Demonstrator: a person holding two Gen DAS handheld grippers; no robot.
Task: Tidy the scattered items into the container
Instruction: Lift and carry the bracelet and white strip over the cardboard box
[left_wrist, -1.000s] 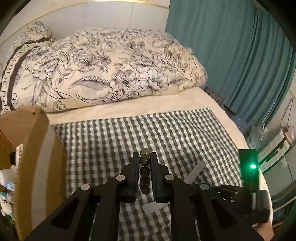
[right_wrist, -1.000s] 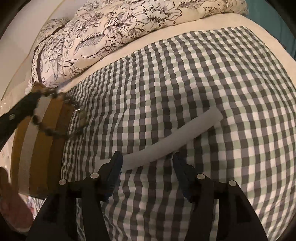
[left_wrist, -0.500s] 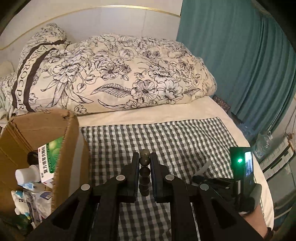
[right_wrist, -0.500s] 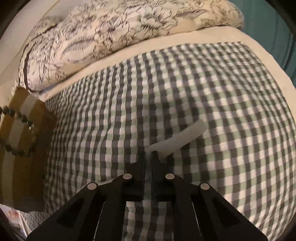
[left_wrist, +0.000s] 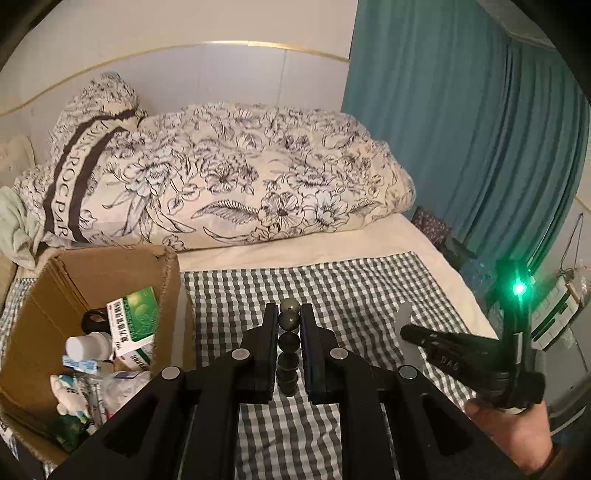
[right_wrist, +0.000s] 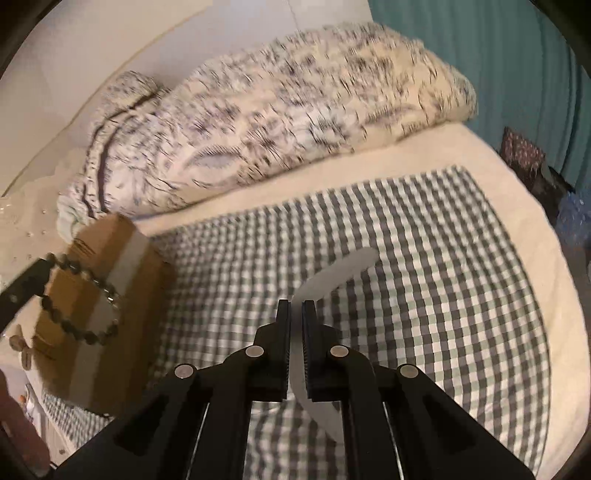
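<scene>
1. Left tongs (left_wrist: 289, 320) pinch a bead bracelet (left_wrist: 288, 341) beside the cardboard box (left_wrist: 168, 280).
2. Right tongs (right_wrist: 296, 314) pinch a white strip (right_wrist: 332, 273), lifted above the checked cloth (right_wrist: 424, 295) on the bed.

The bead bracelet (left_wrist: 289, 332) is dark olive-green, the strip (right_wrist: 334, 275) plain white, and both grippers black. The cloth (left_wrist: 351, 291) is a grey-and-white check over a cream sheet (left_wrist: 295, 247), the duvet (left_wrist: 258, 177) cream with black flowers. The cardboard box (left_wrist: 168, 280) is brown, holding a green-and-white medicine carton (left_wrist: 135, 321); the curtain (left_wrist: 461, 122) is teal.
</scene>
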